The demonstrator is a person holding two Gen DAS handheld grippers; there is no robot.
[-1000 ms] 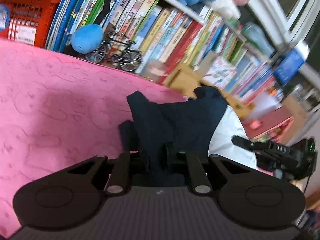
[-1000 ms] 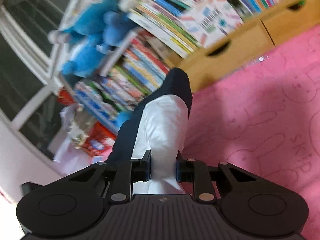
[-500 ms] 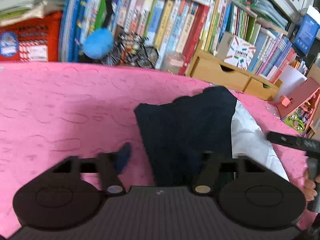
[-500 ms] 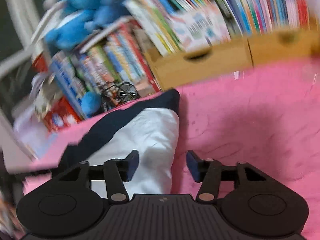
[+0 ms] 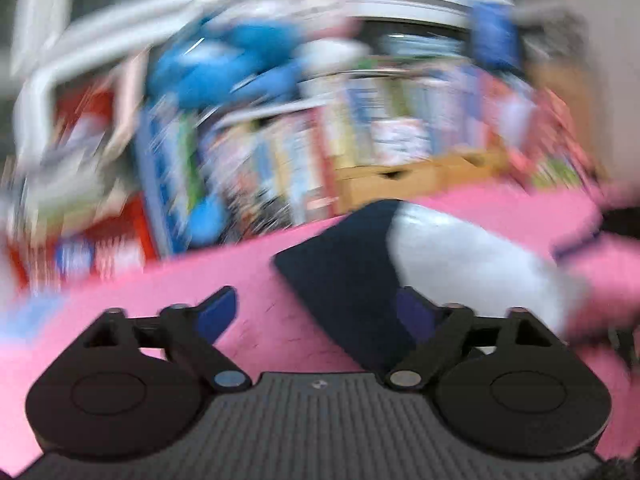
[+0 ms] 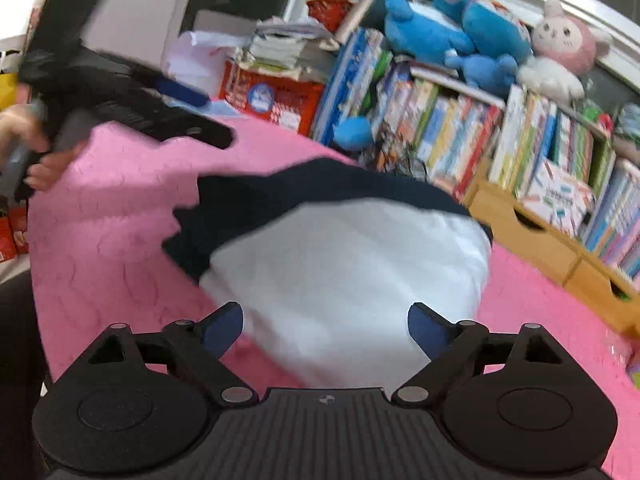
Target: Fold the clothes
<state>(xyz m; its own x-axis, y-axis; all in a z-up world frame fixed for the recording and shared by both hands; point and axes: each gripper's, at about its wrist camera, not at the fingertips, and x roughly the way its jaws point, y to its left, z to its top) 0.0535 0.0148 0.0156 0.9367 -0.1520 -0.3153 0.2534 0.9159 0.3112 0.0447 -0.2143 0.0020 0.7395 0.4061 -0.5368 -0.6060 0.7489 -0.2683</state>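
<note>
The folded navy-and-white garment (image 6: 344,256) lay on the pink surface (image 6: 120,208), just ahead of the right gripper (image 6: 325,330), its long axis running left to right. The left gripper (image 5: 316,312) stood at its navy end. Both sets of jaws were opening, clamped on nothing. The wooden drawers (image 6: 536,236) beyond were shut, contents hidden.

Two low wrist views, both near the folded garment (image 5: 360,272) (image 6: 344,256)
</note>
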